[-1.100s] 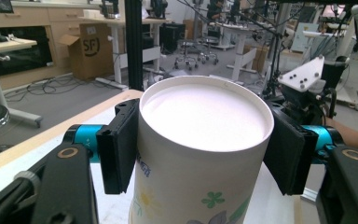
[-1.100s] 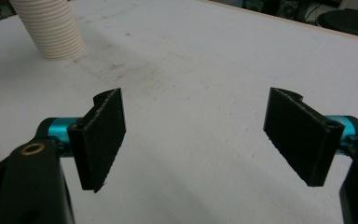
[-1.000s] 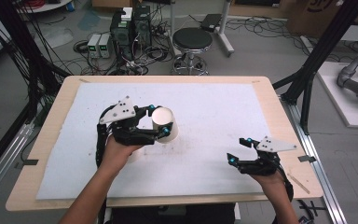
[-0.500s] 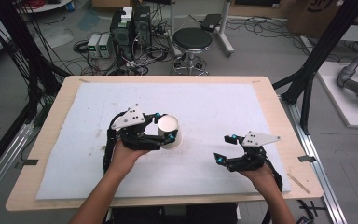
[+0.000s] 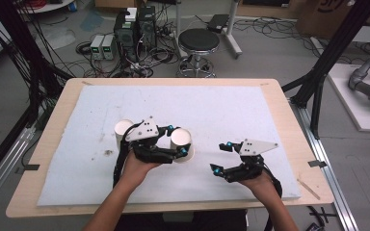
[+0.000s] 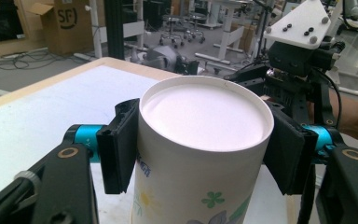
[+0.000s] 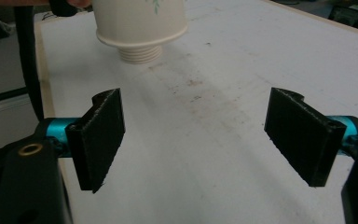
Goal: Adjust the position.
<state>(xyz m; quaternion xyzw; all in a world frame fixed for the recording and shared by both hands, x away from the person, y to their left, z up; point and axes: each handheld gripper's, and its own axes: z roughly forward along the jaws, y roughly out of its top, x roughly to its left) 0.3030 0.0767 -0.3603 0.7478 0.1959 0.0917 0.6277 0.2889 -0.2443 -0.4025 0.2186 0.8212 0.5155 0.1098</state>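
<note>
A white bottle [image 5: 182,136] with a flower print is turned upside down, its flat base up [image 6: 204,116] and its threaded neck [image 7: 140,52] pointing down close over the white mat. My left gripper [image 5: 179,143] is shut on its body, one pad pressed on each side [image 6: 120,144]. My right gripper [image 5: 218,158] is to the right of the bottle, low over the mat, and points at it. Its jaws [image 7: 196,140] stand wide open with nothing between them. The right gripper [image 6: 303,60] also looms just beyond the bottle in the left gripper view.
A white round container [image 5: 123,129] stands on the mat [image 5: 231,110] just left of my left hand. The mat covers most of the wooden table [image 5: 289,115]. Beyond the far edge are a stool [image 5: 199,41] and electronics on the floor.
My left gripper has carried the bottle to the right, lower and nearer to me, uncovering the white container behind it. My right gripper has moved left toward the bottle.
</note>
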